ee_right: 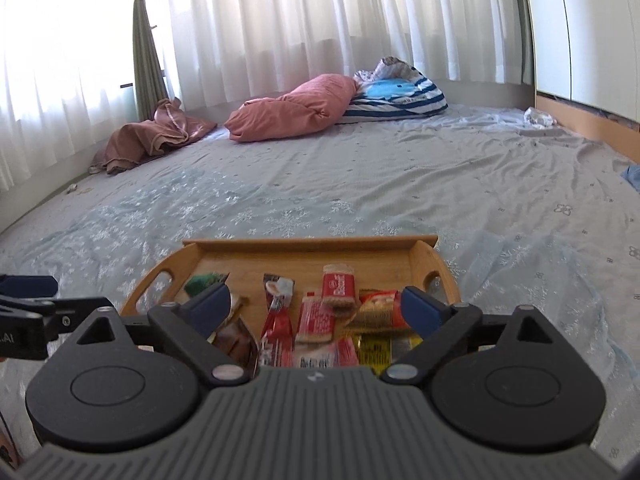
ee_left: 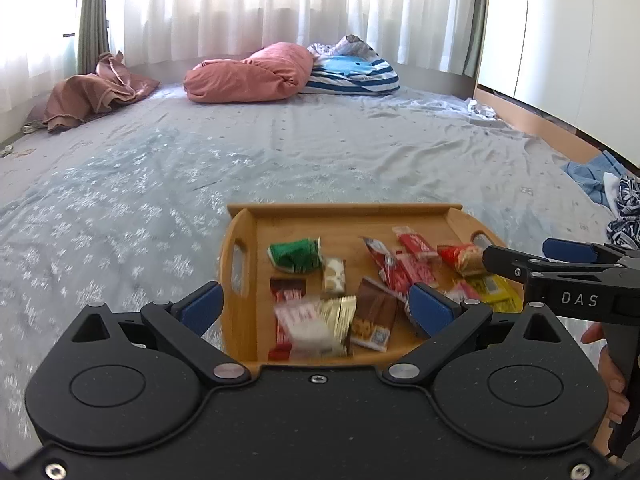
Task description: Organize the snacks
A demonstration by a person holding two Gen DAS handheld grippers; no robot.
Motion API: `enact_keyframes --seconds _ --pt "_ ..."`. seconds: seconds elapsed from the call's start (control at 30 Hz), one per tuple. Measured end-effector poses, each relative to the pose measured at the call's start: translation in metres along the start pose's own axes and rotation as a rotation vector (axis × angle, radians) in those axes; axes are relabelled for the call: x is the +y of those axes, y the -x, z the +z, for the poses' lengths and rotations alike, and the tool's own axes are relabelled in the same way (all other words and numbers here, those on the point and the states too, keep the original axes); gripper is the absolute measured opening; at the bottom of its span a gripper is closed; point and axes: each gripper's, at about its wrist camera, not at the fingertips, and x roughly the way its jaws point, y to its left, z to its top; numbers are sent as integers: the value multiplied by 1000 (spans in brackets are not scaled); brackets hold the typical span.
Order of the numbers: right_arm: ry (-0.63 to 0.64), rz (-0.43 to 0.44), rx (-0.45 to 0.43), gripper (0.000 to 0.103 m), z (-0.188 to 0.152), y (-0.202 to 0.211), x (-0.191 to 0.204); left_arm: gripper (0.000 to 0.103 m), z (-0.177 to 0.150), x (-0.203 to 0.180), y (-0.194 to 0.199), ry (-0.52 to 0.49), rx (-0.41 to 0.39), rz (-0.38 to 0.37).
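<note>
Mostly red, brown, green snack packs (ee_left: 400, 272) jumbled in wooden tray (ee_left: 344, 216); both grippers wide open, empty.

Bright curtain-filtered backlight (ee_left: 248, 8), blurred near snacks (ee_left: 316, 320), fisheye-bowed edges.

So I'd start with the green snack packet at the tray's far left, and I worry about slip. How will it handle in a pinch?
The green packet looks crinkled and puffy, so it will probably squash rather than stay stiff. Its film looks glossy, perhaps slippery. It lies apart from the pile on the wooden tray, so probably light, sliding easily.
</note>
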Motion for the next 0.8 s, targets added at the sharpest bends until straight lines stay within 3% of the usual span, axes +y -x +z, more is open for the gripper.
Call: enact_keyframes --seconds 0.33,0.8 --pt "80 -37 -66 103 -50 30 16 100 -53 4 11 61 16 18" --pt "96 -43 11 103 -110 34 15 100 -114 -5 -7 7 71 74"
